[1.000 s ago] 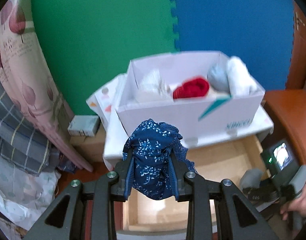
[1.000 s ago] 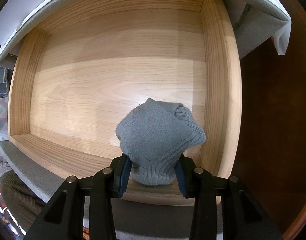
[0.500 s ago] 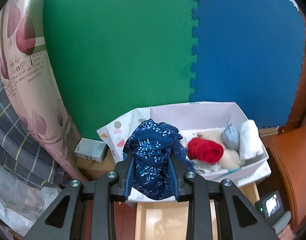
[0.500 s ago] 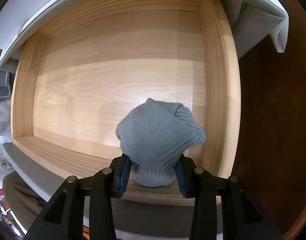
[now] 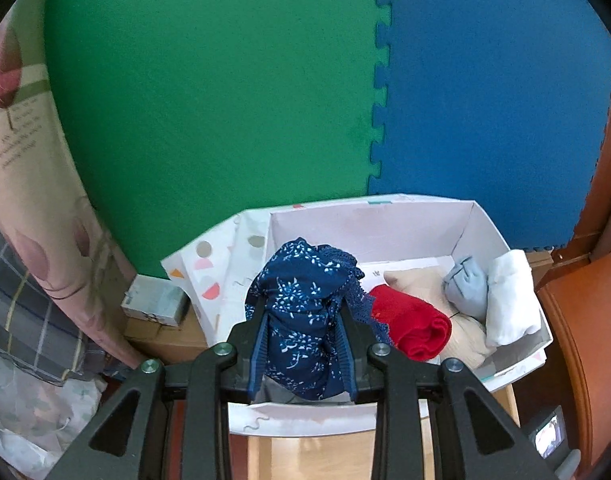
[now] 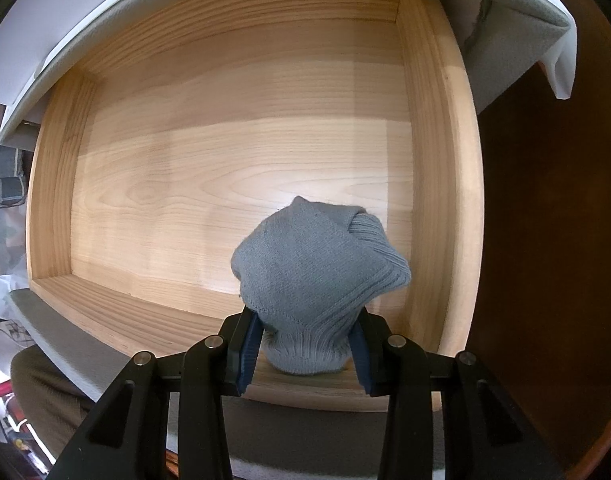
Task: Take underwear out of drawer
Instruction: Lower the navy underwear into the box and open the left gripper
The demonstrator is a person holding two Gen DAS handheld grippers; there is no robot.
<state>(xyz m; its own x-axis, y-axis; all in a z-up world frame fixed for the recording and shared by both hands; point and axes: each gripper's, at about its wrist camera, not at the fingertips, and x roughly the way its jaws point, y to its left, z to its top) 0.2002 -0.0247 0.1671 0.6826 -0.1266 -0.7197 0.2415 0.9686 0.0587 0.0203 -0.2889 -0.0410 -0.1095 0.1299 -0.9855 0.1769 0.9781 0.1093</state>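
My left gripper (image 5: 303,354) is shut on a dark blue floral underwear (image 5: 301,320) with a lace edge, held above the near left corner of a white cardboard box (image 5: 485,224). Inside the box lie a red rolled piece (image 5: 413,326), a cream piece (image 5: 417,286), a pale blue bundle (image 5: 467,290) and a white roll (image 5: 511,300). My right gripper (image 6: 303,354) points down into the wooden drawer (image 6: 225,168) and is shut on a grey knitted bundle (image 6: 317,276), near the drawer's front right corner. The drawer floor shows nothing else.
Green (image 5: 209,80) and blue (image 5: 485,80) foam mats cover the wall behind the box. A small carton (image 5: 155,300) and bedding (image 5: 21,280) lie at the left. Brown wooden furniture (image 5: 581,340) stands at the right. A grey and white cloth (image 6: 517,36) overhangs the drawer's back edge.
The left gripper has risen and carried the blue underwear from in front of the box to above its near left corner. The right gripper has stayed still with the grey bundle.
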